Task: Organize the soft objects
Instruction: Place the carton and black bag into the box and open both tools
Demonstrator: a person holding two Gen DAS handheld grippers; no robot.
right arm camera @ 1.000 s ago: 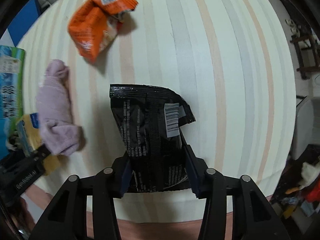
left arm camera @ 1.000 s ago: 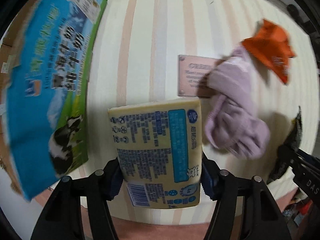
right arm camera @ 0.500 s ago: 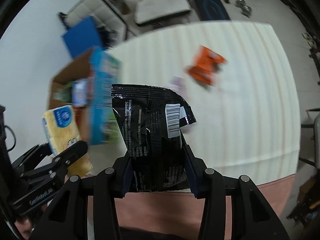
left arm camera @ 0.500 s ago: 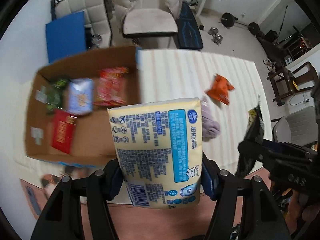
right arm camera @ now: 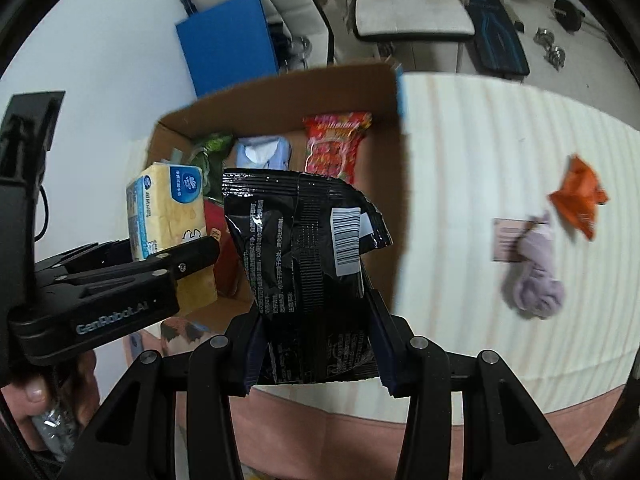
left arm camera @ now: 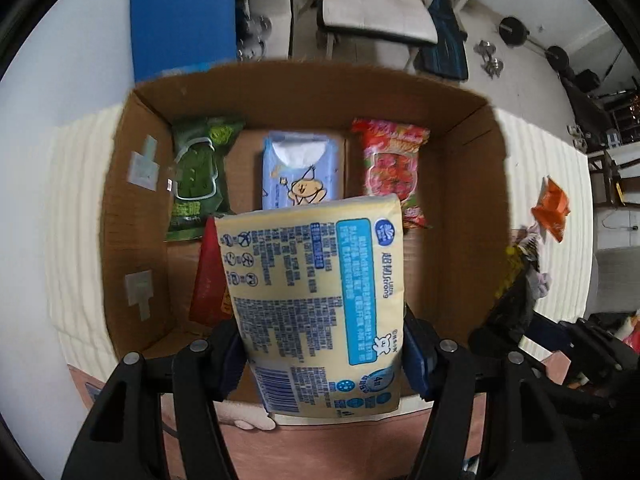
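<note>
My left gripper [left arm camera: 324, 356] is shut on a yellow tissue pack [left arm camera: 316, 300] and holds it above the open cardboard box [left arm camera: 468, 184]. The same pack shows in the right wrist view [right arm camera: 168, 204]. My right gripper [right arm camera: 316, 348] is shut on a black snack bag [right arm camera: 308, 264], held over the box's near right corner [right arm camera: 396, 184]. In the box lie a green packet [left arm camera: 196, 176], a blue wipes pack [left arm camera: 300, 168], a red-pink snack bag [left arm camera: 392, 164] and a red packet [left arm camera: 208, 280]. An orange bag [right arm camera: 580, 196] and a lilac sock [right arm camera: 536, 276] lie on the striped mat.
The box stands on a cream striped mat [right arm camera: 480, 140] on a table with a pink front edge [right arm camera: 360, 436]. A small pink card [right arm camera: 508, 240] lies under the sock. A blue panel [left arm camera: 184, 16], chairs and gym weights stand beyond the table.
Both grippers have swung left and come over the box, still holding the tissue pack and the black bag. The box now fills the left wrist view.
</note>
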